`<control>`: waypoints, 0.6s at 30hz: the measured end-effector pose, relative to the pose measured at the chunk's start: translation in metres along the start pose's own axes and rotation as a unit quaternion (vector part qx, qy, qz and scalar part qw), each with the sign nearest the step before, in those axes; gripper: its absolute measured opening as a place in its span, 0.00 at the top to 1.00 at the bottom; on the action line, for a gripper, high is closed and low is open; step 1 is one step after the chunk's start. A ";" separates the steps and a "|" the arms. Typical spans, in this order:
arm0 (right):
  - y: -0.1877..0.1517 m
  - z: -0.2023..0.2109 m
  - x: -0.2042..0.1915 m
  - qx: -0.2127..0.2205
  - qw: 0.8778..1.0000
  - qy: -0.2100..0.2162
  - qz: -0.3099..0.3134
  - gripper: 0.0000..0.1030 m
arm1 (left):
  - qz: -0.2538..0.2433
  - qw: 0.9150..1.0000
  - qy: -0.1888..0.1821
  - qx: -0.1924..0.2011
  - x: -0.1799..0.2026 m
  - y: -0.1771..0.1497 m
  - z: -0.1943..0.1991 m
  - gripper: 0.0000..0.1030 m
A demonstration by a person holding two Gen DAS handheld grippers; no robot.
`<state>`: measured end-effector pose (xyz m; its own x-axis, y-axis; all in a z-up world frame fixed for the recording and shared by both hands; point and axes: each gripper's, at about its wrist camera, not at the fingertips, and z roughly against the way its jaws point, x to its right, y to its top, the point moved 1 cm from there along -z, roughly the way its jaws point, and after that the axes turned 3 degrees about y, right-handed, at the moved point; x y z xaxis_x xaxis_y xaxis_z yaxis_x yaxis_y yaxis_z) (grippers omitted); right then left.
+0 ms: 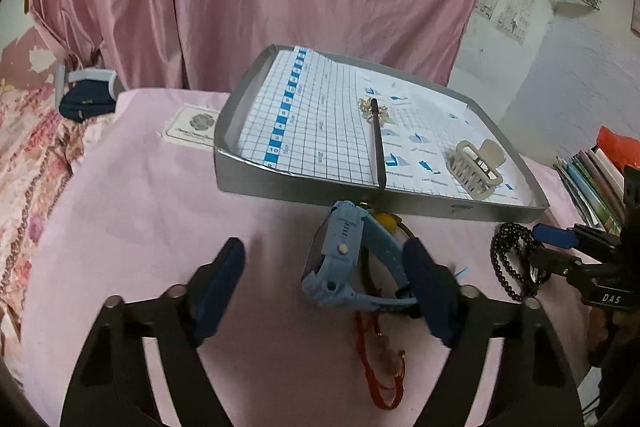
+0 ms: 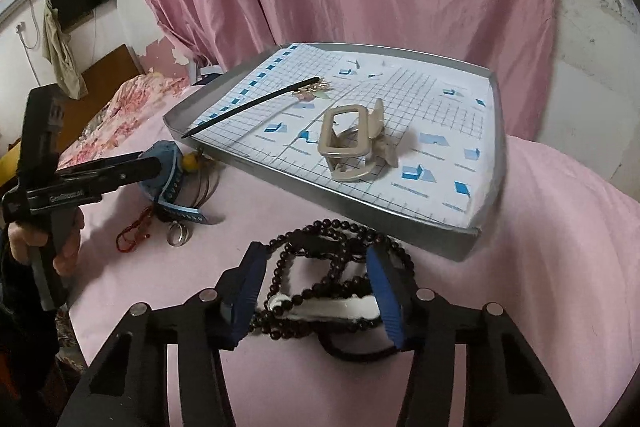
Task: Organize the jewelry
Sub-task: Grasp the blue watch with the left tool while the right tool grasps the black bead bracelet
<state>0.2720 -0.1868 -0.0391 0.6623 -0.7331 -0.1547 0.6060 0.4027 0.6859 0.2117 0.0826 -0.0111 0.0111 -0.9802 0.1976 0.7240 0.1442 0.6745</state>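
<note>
Watch (image 1: 344, 259): blue strap watch lying on its side on the pink cloth (image 1: 152, 211), just in front of the tray's near wall, at about 1 o'clock from the left gripper's centre line.
Left gripper (image 1: 332, 291): fingers spread wide and gripping nothing; the right-hand pad (image 1: 432, 291) sits against or just beside the watch strap, the left-hand pad stands well apart from it.
Advised grip, watch: shift toward 3 o'clock until the case lies between both pads, then close across the case rather than the loose strap, which would likely flex and slip.
Bead necklace (image 2: 332, 267): dark beads heaped on the cloth, just outside the tray's near rim, with a white piece among the loops.
Right gripper (image 2: 316, 295): fingers open, straddling the bead heap, not yet clamped.
Advised grip, beads: close on a bunched section of several strands; a single strand would probably trail and snag.
Tray (image 2: 494, 131): grey, paper-lined, at 12 o'clock from both grippers; already holds a beige hair claw (image 2: 352, 147), a black hair stick (image 2: 256, 103) and a small gold ornament (image 2: 314, 91).
Placement: lift clear of the tray wall and set down on bare paper.
Remaining on cloth: red cord bracelet (image 1: 380, 367), silver ring (image 2: 180, 235), a yellow bead piece (image 1: 386, 221) behind the watch.
</note>
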 end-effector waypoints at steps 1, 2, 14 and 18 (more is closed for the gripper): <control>0.001 0.000 -0.002 0.001 1.000 0.006 0.003 0.53 | 0.000 1.000 -0.001 -0.005 -0.001 0.001 -0.003 0.37; 0.002 -0.001 -0.004 0.001 1.000 0.010 0.006 0.53 | -0.001 1.000 -0.003 -0.007 0.000 0.002 -0.004 0.39; 0.001 -0.015 -0.035 -0.018 0.998 0.008 0.058 0.62 | -0.024 0.999 0.007 -0.025 0.010 0.002 -0.014 0.75; -0.001 -0.017 -0.032 -0.031 0.998 -0.009 0.062 0.68 | -0.030 0.999 0.009 -0.025 0.013 0.001 -0.014 0.79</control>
<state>0.2574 -0.1543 -0.0472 0.7258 -0.6855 -0.0574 0.5466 0.5240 0.6532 0.2217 0.0679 -0.0177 -0.0224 -0.9892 0.1449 0.7578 0.0777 0.6479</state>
